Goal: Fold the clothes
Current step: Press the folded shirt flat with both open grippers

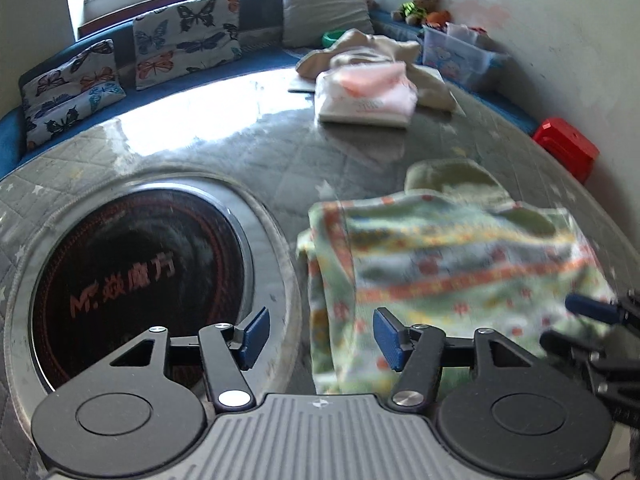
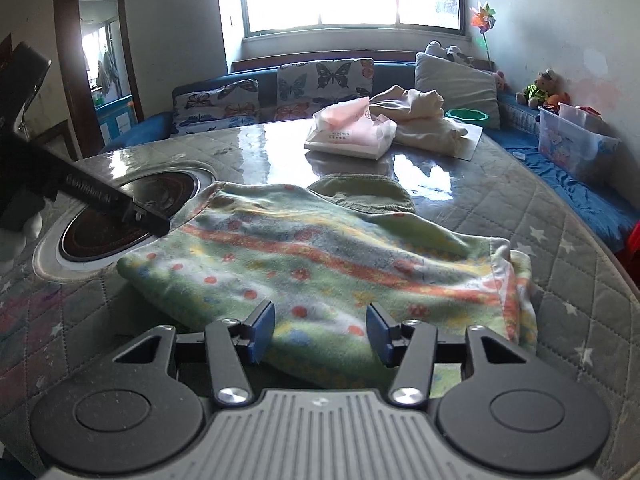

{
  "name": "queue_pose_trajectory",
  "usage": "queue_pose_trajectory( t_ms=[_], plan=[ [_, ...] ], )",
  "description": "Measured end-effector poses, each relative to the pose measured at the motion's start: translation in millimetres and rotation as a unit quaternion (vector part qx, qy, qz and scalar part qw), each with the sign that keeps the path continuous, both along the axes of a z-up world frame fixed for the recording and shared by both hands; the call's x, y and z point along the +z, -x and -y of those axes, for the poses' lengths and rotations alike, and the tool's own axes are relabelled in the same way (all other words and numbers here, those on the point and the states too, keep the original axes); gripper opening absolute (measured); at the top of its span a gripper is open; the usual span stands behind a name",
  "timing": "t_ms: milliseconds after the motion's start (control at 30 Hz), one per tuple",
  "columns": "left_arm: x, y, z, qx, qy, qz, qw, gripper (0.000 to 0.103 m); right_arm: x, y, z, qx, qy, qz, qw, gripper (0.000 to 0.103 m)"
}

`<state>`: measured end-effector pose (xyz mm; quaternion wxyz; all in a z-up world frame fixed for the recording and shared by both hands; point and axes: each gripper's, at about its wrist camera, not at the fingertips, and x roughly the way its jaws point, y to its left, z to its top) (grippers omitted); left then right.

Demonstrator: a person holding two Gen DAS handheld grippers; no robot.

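A green patterned garment (image 1: 448, 276) with orange stripes lies folded over on the quilted table (image 1: 240, 160); it also shows in the right wrist view (image 2: 320, 264). A plain green collar part (image 2: 368, 192) sticks out at its far edge. My left gripper (image 1: 320, 338) is open and empty, at the garment's left edge above the table. My right gripper (image 2: 320, 334) is open and empty, low over the garment's near edge. The right gripper also shows at the right edge of the left wrist view (image 1: 600, 320). The left gripper's body (image 2: 100, 200) shows at the left of the right wrist view.
A round induction cooktop (image 1: 136, 288) is set into the table left of the garment. A tissue pack (image 2: 352, 132) and a cream garment (image 2: 420, 120) lie at the far side. A blue sofa with butterfly cushions (image 2: 320, 80), a plastic bin (image 2: 572, 140) and a red stool (image 1: 568, 148) surround the table.
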<state>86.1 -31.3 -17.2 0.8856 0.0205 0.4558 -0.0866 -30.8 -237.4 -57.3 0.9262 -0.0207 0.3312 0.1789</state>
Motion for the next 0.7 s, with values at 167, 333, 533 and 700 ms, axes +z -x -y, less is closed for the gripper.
queue_pose_trajectory(
  t_ms=[167,333,533,700],
  plan=[
    [-8,16,0,-0.002,0.001,-0.006,1.0,0.064,1,7,-5,-0.004,0.004,0.003,1.0,0.053],
    [-9,31,0,-0.005,0.005,-0.004,1.0,0.071,2,12,-12,-0.003,0.0,0.005,1.0,0.057],
    [-9,43,7,0.0,0.0,0.003,1.0,0.081,7,12,-23,0.003,-0.009,0.011,1.0,0.075],
    [-7,55,17,-0.009,-0.015,0.02,0.9996,0.092,8,13,-26,-0.003,-0.014,0.011,1.0,0.087]
  ],
)
